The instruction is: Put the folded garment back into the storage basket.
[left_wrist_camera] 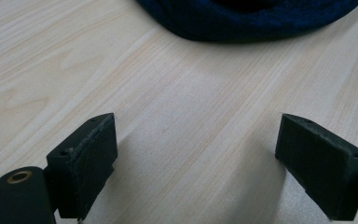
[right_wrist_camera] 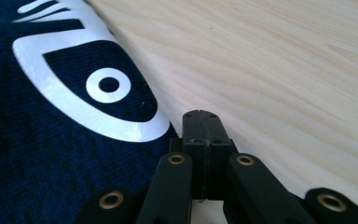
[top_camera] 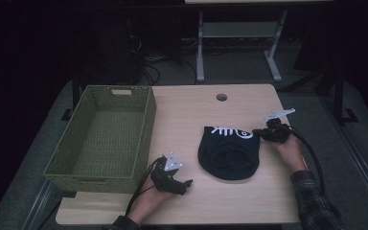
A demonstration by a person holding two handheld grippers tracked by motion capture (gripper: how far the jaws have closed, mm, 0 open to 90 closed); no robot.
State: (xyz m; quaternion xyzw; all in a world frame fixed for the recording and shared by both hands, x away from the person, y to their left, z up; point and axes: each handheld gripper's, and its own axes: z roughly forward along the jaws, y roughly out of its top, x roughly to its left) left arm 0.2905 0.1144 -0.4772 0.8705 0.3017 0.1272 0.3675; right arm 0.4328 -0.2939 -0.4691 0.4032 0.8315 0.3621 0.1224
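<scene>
Nearest the lens, left tongs lying low on the table, jaws spread wide and gripping nothing, aimed at the near rim of the dark blue beanie. Same tongs seen in the left gripper view with bare wood between the jaws and the beanie's edge well ahead. Right tongs pressed together at the beanie's far right corner; in the right gripper view the jaws meet at the edge of the cloth by its white print, though whether any fabric sits pinched between them cannot be told. Beanie flat on the table, right of the green woven basket and apart from it. Basket holding nothing. Judged barely started: a possible first pinch on the beanie, lifting and dropping into the basket all left to do.
</scene>
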